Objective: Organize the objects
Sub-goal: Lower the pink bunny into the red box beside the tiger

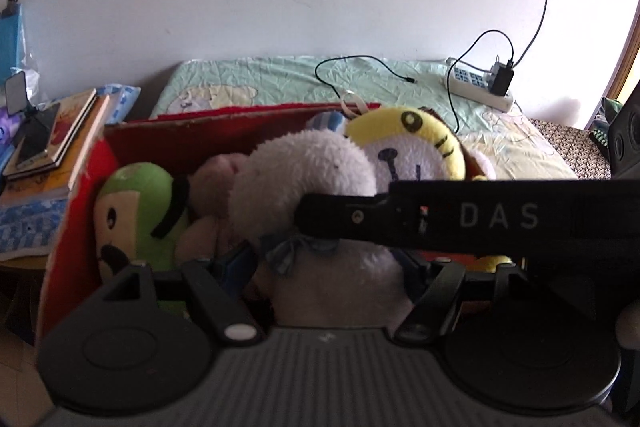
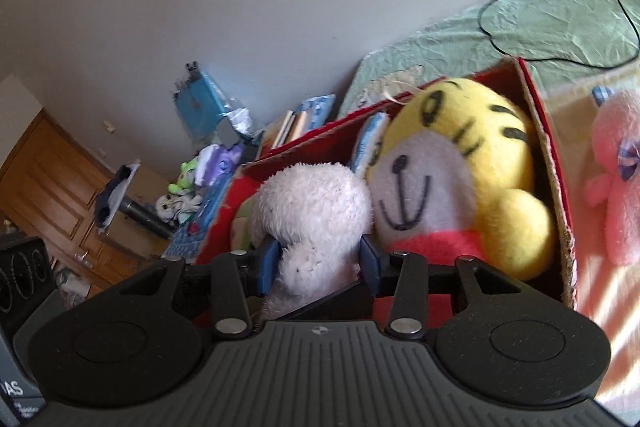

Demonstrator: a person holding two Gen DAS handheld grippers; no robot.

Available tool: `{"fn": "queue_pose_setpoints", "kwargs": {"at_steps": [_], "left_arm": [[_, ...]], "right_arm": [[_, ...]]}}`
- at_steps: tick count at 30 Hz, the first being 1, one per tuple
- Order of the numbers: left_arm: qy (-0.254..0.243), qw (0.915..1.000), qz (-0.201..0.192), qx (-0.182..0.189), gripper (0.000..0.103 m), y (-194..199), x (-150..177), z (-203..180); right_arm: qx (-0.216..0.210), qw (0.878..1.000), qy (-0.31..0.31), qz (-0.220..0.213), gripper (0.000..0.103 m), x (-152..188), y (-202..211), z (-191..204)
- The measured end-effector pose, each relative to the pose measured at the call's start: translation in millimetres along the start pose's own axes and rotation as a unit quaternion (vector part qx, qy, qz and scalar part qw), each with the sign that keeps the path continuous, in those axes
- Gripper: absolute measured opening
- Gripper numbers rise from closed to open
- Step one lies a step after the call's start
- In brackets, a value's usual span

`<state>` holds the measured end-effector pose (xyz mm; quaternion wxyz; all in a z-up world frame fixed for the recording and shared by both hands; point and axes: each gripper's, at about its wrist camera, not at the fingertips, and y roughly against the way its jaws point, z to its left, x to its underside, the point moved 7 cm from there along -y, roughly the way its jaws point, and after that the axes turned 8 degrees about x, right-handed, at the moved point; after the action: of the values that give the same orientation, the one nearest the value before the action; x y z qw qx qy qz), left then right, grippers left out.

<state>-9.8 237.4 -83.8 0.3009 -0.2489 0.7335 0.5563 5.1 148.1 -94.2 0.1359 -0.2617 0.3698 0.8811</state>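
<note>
A red cardboard box [image 1: 192,139] on the bed holds several plush toys: a green one [image 1: 140,203], a pale pink one [image 1: 216,187], a white fluffy one [image 1: 304,179] and a yellow tiger [image 1: 424,143]. My left gripper [image 1: 324,265] hangs over the near side of the box, fingers spread wide, the white toy's body with its blue bow lying between them. In the right wrist view my right gripper [image 2: 319,267] is shut on the white plush toy [image 2: 312,203], blue pads pressed into both its sides, next to the yellow tiger [image 2: 460,167]. A black bar marked DAS [image 1: 480,215] crosses the left wrist view.
A pink plush [image 2: 620,179] lies on the bed right of the box [image 2: 556,163]. A power strip [image 1: 480,87] with a black cable [image 1: 360,63] sits near the wall. Books [image 1: 60,139] are stacked at the left, with a wooden door [image 2: 52,187] beyond.
</note>
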Motion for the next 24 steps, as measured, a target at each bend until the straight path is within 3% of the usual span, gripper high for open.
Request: {"fn": "queue_pose_setpoints", "kwargs": {"at_steps": [9, 15, 18, 24], "left_arm": [[-0.006, 0.9998, 0.02, 0.002, 0.074, -13.2, -0.7, 7.7], [-0.016, 0.9993, 0.032, 0.011, 0.081, -12.3, -1.1, 8.8], [-0.013, 0.9991, 0.041, 0.005, 0.092, -12.2, -1.2, 12.5], [0.009, 0.9979, 0.063, 0.007, 0.094, -14.6, 2.9, 16.6]], "right_arm": [[-0.003, 1.0, -0.006, 0.012, 0.047, 0.5, -9.0, -3.1], [-0.007, 1.0, -0.012, 0.014, 0.05, 1.7, -5.2, -1.7], [-0.008, 1.0, -0.019, 0.012, 0.052, 2.2, 0.2, -1.9], [-0.007, 0.999, -0.035, 0.008, 0.055, 5.2, 9.4, -2.3]]}}
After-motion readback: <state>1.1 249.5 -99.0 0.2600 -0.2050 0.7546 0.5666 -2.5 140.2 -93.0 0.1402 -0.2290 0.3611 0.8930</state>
